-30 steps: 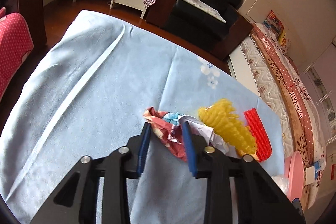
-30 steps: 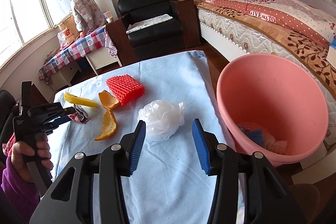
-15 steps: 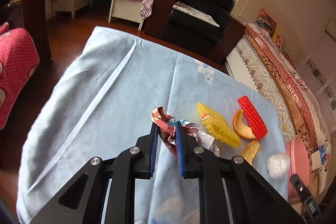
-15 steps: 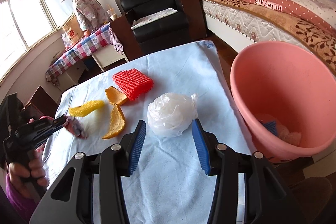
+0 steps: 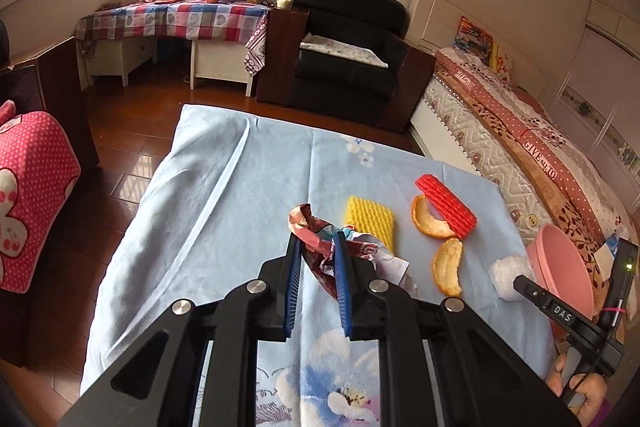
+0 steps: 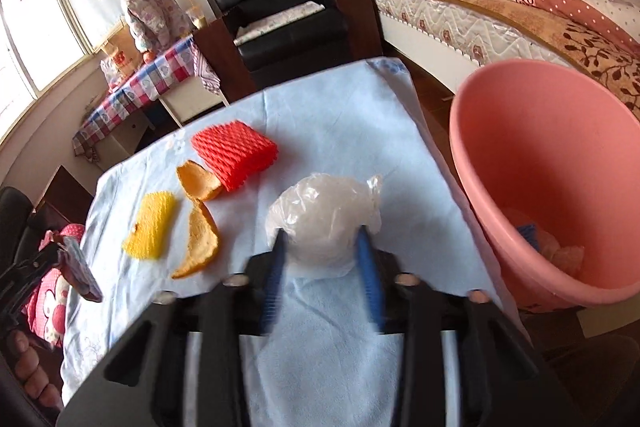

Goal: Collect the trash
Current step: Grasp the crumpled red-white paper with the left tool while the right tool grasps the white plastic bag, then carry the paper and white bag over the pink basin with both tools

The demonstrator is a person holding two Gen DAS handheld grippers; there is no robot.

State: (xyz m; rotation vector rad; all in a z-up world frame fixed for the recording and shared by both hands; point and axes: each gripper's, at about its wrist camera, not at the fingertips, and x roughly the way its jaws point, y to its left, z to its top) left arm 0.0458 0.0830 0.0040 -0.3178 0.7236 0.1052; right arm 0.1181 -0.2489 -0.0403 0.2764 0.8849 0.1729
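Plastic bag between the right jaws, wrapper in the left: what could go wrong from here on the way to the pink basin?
1. The right gripper is closing on the plastic bag; the slick, puffy film may squirt out.
2. The left gripper pinches only part of the crumpled wrapper; its loose tail could snag or slip free.
3. The pink basin stands off the table's edge, so a short release drops trash on the floor.

I've got the crumpled red-and-blue wrapper (image 5: 320,247) pinched up off the blue cloth. The balled clear plastic bag (image 6: 324,219) sits on the cloth just beside the pink bin (image 6: 472,163). Yellow foam net (image 6: 150,227) lies flat, two orange peels (image 6: 198,241) curl between it and the red foam net (image 6: 236,155). Scraps already lie in the bin's bottom.
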